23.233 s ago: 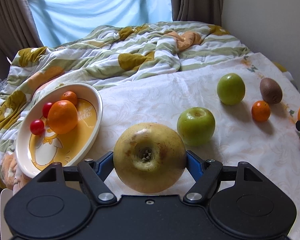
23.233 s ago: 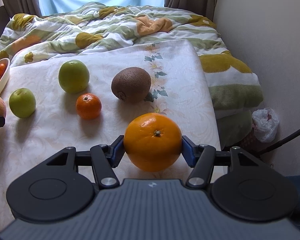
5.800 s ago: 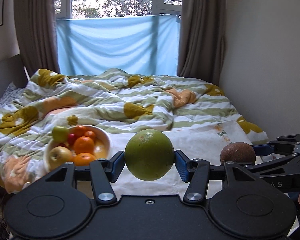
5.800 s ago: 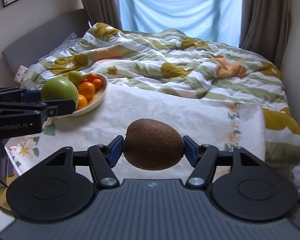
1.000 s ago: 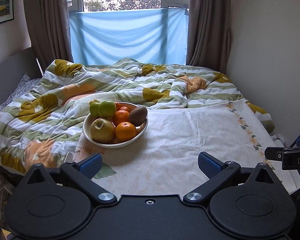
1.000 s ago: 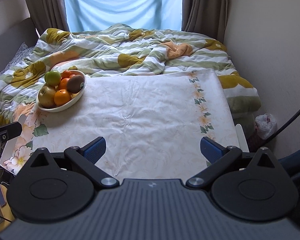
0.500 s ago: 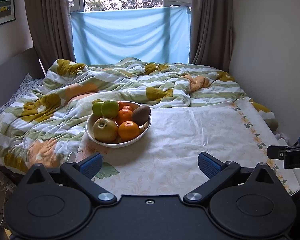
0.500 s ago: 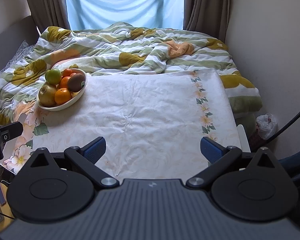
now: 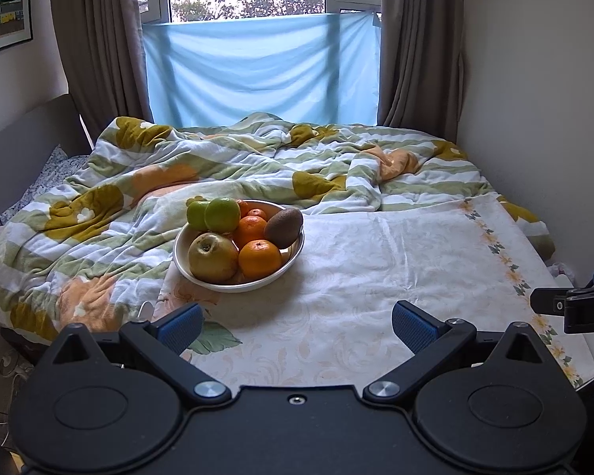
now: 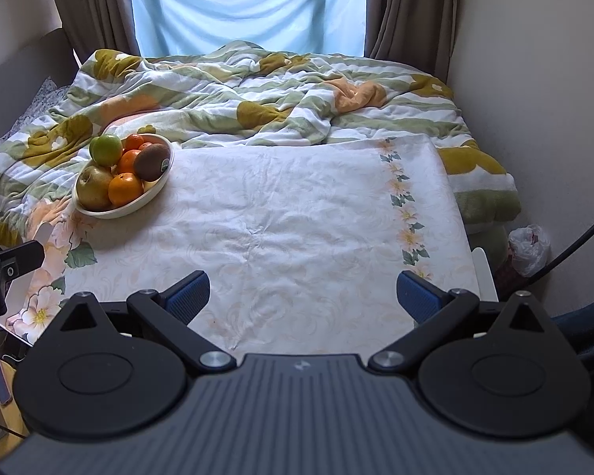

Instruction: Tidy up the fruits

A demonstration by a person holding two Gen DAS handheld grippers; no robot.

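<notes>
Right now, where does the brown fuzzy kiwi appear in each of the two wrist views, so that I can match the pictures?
Left wrist view: the brown fuzzy kiwi sits near the picture's centre, on the right side of the white oval bowl.
Right wrist view: the kiwi lies upper left, again on the bowl's right side.
Shared landmark: the large orange at the bowl's front, just left of the kiwi.

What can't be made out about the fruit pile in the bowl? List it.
- Exact fruit count: in both views the front fruit in the bowl hide those behind, such as the small orange at the back.
- Second green apple: mostly hidden by the nearer green apple in the left wrist view.
- Kiwi sticker text: too small, right wrist view.
- Bowl's inside: covered by fruit.
</notes>
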